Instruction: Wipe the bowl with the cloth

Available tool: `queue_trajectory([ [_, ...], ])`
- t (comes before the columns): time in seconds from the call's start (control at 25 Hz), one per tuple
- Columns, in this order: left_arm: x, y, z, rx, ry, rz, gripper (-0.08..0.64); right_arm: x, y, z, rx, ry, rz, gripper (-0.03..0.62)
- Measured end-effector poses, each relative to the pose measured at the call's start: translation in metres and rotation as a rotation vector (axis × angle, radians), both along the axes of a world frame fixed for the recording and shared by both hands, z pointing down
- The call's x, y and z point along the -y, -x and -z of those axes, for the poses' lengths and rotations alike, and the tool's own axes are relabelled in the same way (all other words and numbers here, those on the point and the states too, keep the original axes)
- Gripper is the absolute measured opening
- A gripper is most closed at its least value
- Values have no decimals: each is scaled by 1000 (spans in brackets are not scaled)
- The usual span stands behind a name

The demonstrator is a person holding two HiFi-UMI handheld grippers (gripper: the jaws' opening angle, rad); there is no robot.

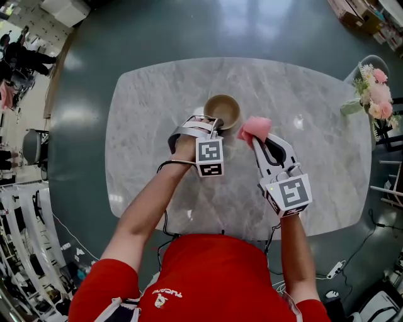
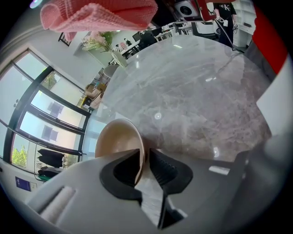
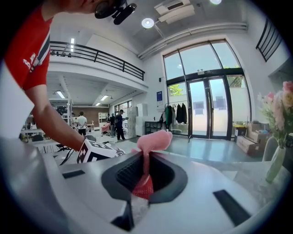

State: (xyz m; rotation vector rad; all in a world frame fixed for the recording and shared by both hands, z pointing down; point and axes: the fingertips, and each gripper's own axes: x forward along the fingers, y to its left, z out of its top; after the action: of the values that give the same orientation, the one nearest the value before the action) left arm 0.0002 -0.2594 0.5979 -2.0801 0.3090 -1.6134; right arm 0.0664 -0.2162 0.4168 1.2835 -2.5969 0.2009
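A tan bowl (image 1: pixel 221 110) sits on the marble table (image 1: pixel 315 132), towards its far side. My left gripper (image 1: pixel 216 121) points steeply down at the bowl's near rim. In the left gripper view the rim of the bowl (image 2: pixel 116 139) stands between the two pads of that gripper (image 2: pixel 145 157), pinched by them. To the right of the bowl, my right gripper (image 1: pixel 255 139) is shut on a pink cloth (image 1: pixel 255 128) held above the table. The cloth (image 3: pixel 153 140) bunches out past the closed jaws of the right gripper (image 3: pixel 145 169). It also shows as the cloth (image 2: pixel 98 13) at the top of the left gripper view.
A vase of pink and white flowers (image 1: pixel 374 94) stands at the table's far right edge, next to a chair. A dark floor surrounds the oval table. Racks and furniture (image 1: pixel 25 207) line the left side, and cables lie on the floor near the person.
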Motion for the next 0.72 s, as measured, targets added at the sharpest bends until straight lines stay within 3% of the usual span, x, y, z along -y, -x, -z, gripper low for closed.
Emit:
queue_trajectory([
  [0.44, 3, -1, 4, -39, -15, 18, 12, 0, 0, 0, -1, 2, -4, 20],
  [0.72, -5, -15, 35, -240, 65, 66, 11, -2, 0, 4, -1, -6, -1, 20],
])
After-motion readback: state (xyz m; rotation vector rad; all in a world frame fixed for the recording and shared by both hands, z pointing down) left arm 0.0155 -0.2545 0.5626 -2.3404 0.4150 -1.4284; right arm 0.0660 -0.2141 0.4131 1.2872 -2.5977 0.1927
